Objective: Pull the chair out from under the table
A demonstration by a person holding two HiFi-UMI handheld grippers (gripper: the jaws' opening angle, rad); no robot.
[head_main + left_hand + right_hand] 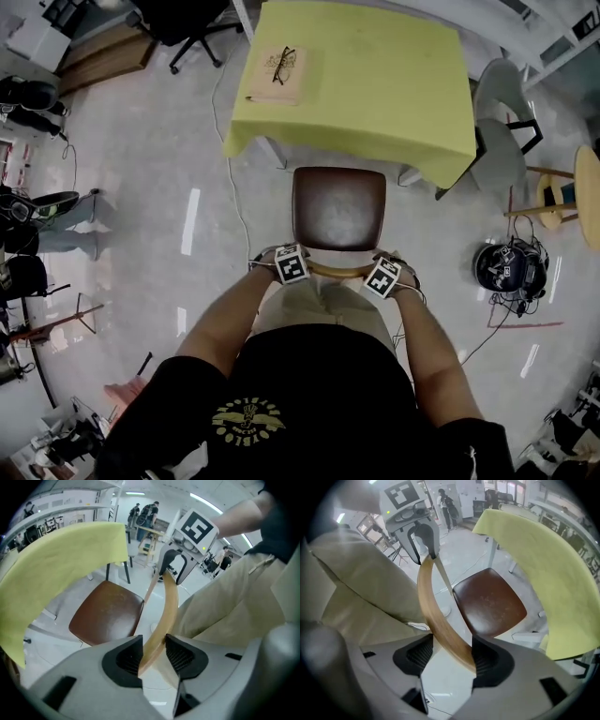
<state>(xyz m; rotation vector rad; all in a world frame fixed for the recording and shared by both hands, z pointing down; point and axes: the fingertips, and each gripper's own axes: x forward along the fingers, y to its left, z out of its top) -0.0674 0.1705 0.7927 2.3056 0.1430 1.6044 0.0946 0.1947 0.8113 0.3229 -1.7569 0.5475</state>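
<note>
Head view: chair (338, 208) at near edge of desk (375, 84) | left tool (153, 656) clamped on backrest rail (169, 606) | right tool (451, 656) wide, rail loose inside | risk: lopsided pull twists chair.

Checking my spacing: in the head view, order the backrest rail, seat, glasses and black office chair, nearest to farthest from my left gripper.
From the left gripper:
1. backrest rail, in its jaws
2. seat, just ahead
3. glasses, on the table
4. black office chair, upper left
</note>
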